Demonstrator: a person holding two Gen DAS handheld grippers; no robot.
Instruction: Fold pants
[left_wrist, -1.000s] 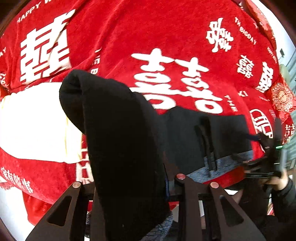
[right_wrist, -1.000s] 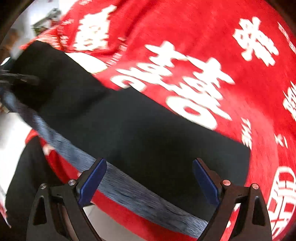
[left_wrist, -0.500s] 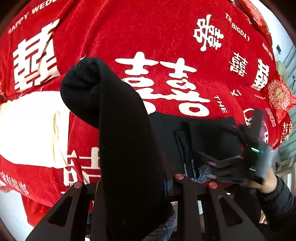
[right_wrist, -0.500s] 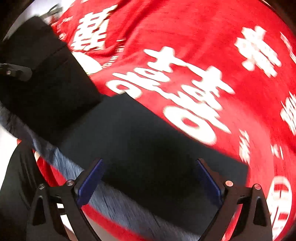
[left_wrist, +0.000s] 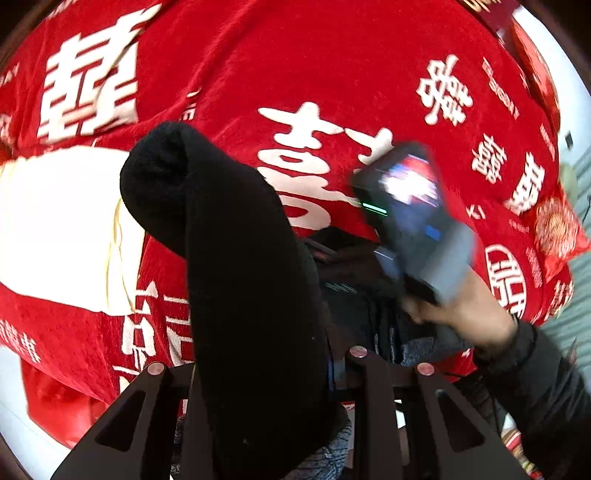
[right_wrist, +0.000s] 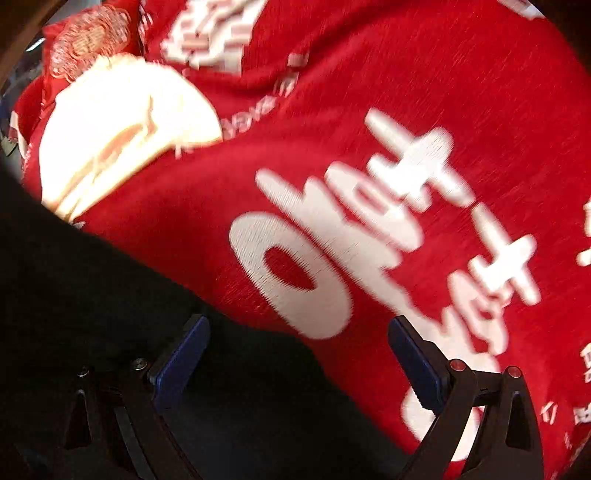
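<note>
With my left gripper (left_wrist: 266, 373) clamped on the black pants (left_wrist: 236, 258), I'd steer my wide-open right gripper (right_wrist: 295, 365) to their near edge, keeping layers aligned.

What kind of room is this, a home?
Probably a home, likely a bed or table: a plush red blanket with white wedding lettering covers it, and black pants are being folded there.

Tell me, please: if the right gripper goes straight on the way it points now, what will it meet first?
Probably the red blanket. The right gripper is open with nothing between its fingers, and the edge of the black pants lies under its left finger only. The picture is blurred, so depth is uncertain.
</note>
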